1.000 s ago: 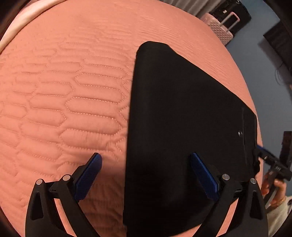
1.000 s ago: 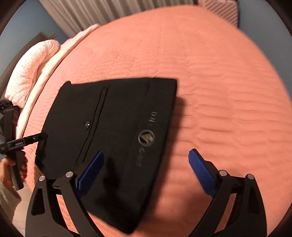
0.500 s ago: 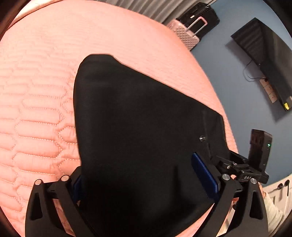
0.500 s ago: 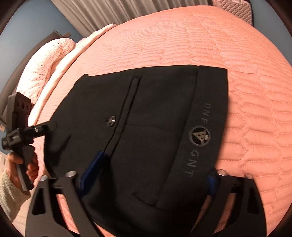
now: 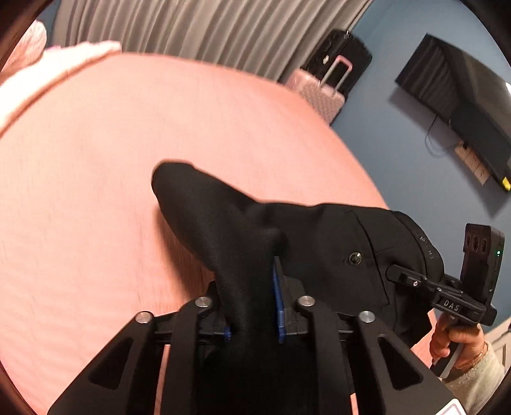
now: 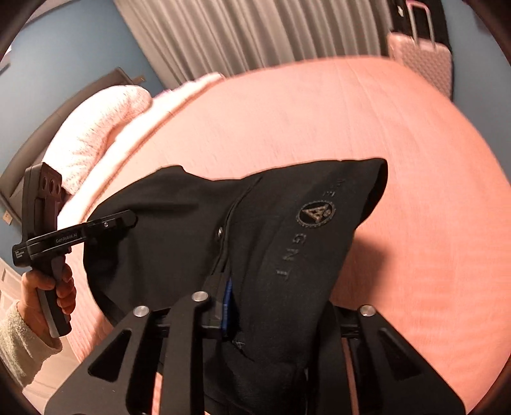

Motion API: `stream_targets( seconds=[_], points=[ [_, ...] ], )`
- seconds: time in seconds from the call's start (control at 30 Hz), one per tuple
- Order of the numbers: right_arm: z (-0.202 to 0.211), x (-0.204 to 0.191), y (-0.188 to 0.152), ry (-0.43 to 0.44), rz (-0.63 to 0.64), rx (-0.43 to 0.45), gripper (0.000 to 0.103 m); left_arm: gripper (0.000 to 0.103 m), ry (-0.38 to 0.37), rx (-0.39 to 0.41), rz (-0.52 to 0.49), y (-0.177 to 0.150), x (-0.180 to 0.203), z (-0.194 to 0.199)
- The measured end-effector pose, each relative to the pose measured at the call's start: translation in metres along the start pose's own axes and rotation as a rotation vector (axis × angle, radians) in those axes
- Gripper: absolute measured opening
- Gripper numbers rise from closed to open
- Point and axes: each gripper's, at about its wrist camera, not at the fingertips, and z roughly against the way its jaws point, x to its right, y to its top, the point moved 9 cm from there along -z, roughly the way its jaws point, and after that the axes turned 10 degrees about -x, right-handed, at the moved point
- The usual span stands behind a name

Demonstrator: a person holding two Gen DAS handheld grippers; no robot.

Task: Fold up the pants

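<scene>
**Both grippers clamped on the near edge of the pants, cloth tented off the bed**

Bedroom: blue walls, grey curtain (image 5: 198,28), pink suitcase (image 5: 322,92) and a dark screen (image 5: 460,95) on the wall. The work surface is a bed with a salmon quilted cover (image 5: 80,191); pale pillows (image 6: 92,134) sit at its far-left side in the right wrist view.

Pants (image 5: 319,236): black, already folded down to a compact stack, so each pinch takes several layers. The cloth looks soft and limp; it peaks up at each grip and sags between them. Probably light, matte weave, no obvious slip risk. The waistband with printed logo (image 6: 316,213) looks thicker and stiffer than the leg fabric. A button (image 5: 355,258) and pocket seam lie just right of the left fingers.

Best hold, by the look of it: two near-edge points, one per gripper, catching all layers so none peel off.

Left gripper (image 5: 252,303): fingers together on a bunched ridge of fabric that rises straight ahead of them. Pitched down toward the bed.

Right gripper (image 6: 262,309): jaws closing, with the waistband side of the pants between them and fabric draped over the right finger. One blue pad (image 6: 227,297) shows; the other is hidden under cloth. Similar downward pitch.

The two grippers sit side by side, each visible in the other's view, a hand (image 6: 48,287) in a fuzzy sleeve on the handle.
</scene>
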Motion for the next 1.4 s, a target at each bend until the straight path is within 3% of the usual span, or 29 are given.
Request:
stream_targets(
  seconds=[0.17, 0.27, 0.33, 0.37, 0.4, 0.43, 0.47, 0.5, 0.53, 0.6, 0.63, 0.67, 0.73, 0.8, 0.83, 0.87, 0.97, 1.0, 1.07, 1.13, 1.2, 1.27, 1.4],
  points=[
    [-0.027, 0.003, 0.08, -0.021, 0.058, 0.064, 0.02, 0.009, 0.075, 0.063, -0.017, 0.068, -0.02, -0.003],
    [-0.066, 0.006, 0.113, -0.052, 0.071, 0.04, 0.02, 0.01, 0.144, 0.078, -0.015, 0.099, -0.041, -0.023],
    [-0.099, 0.02, 0.117, -0.088, 0.071, -0.049, 0.022, 0.019, 0.222, 0.03, -0.014, 0.106, -0.065, -0.045],
    [-0.119, 0.035, 0.114, -0.144, 0.055, -0.106, 0.032, 0.036, 0.255, -0.039, 0.026, 0.103, -0.084, -0.067],
    [-0.13, 0.049, 0.11, -0.184, 0.036, -0.145, 0.042, 0.043, 0.256, -0.079, 0.06, 0.096, -0.098, -0.077],
    [-0.135, 0.06, 0.107, -0.204, 0.018, -0.157, 0.06, 0.052, 0.244, -0.1, 0.095, 0.091, -0.108, -0.084],
    [-0.127, 0.072, 0.105, -0.216, -0.003, -0.13, 0.073, 0.056, 0.206, -0.128, 0.148, 0.084, -0.12, -0.09],
    [-0.118, 0.079, 0.103, -0.226, -0.017, -0.109, 0.074, 0.059, 0.179, -0.126, 0.171, 0.079, -0.125, -0.088],
    [-0.107, 0.086, 0.1, -0.251, -0.031, -0.091, 0.074, 0.063, 0.186, -0.106, 0.193, 0.076, -0.132, -0.08],
    [-0.077, 0.098, 0.094, -0.352, -0.038, -0.039, 0.074, 0.063, 0.294, -0.028, 0.189, 0.067, -0.145, -0.044],
    [-0.06, 0.094, 0.094, -0.364, -0.013, 0.007, 0.066, 0.062, 0.32, 0.011, 0.176, 0.066, -0.144, -0.026],
    [-0.055, 0.085, 0.096, -0.34, 0.007, 0.017, 0.053, 0.062, 0.351, 0.066, 0.137, 0.072, -0.136, -0.006],
    [-0.061, 0.057, 0.107, -0.263, 0.062, 0.005, 0.048, 0.062, 0.359, 0.108, 0.037, 0.093, -0.107, 0.007],
    [-0.092, 0.025, 0.114, -0.182, 0.128, -0.074, 0.047, 0.067, 0.306, 0.067, -0.024, 0.115, -0.079, -0.01],
    [-0.108, 0.017, 0.117, -0.176, 0.145, -0.105, 0.045, 0.075, 0.276, 0.034, -0.044, 0.123, -0.067, -0.026],
    [-0.126, 0.015, 0.12, -0.19, 0.155, -0.138, 0.045, 0.077, 0.271, -0.011, -0.052, 0.129, -0.06, -0.051],
    [-0.154, 0.029, 0.124, -0.2, 0.149, -0.168, 0.045, 0.075, 0.372, -0.167, -0.054, 0.127, -0.078, -0.117],
    [-0.15, 0.03, 0.126, -0.182, 0.136, -0.17, 0.044, 0.078, 0.384, -0.18, -0.053, 0.124, -0.084, -0.126],
    [-0.125, 0.027, 0.132, -0.178, 0.11, -0.118, 0.044, 0.077, 0.386, -0.141, -0.06, 0.125, -0.087, -0.118],
    [-0.109, 0.022, 0.134, -0.179, 0.127, -0.067, 0.044, 0.077, 0.444, -0.125, -0.092, 0.125, -0.087, -0.105],
    [-0.114, 0.028, 0.129, -0.186, 0.127, -0.095, 0.044, 0.077, 0.515, -0.096, -0.103, 0.125, -0.094, -0.093],
    [-0.134, 0.046, 0.112, -0.269, 0.151, -0.183, 0.044, 0.079, 0.564, -0.128, -0.083, 0.123, -0.112, -0.097],
    [-0.099, 0.056, 0.095, -0.259, 0.051, -0.087, 0.044, 0.078, 0.586, -0.129, -0.049, 0.114, -0.113, -0.078]
  ],
)
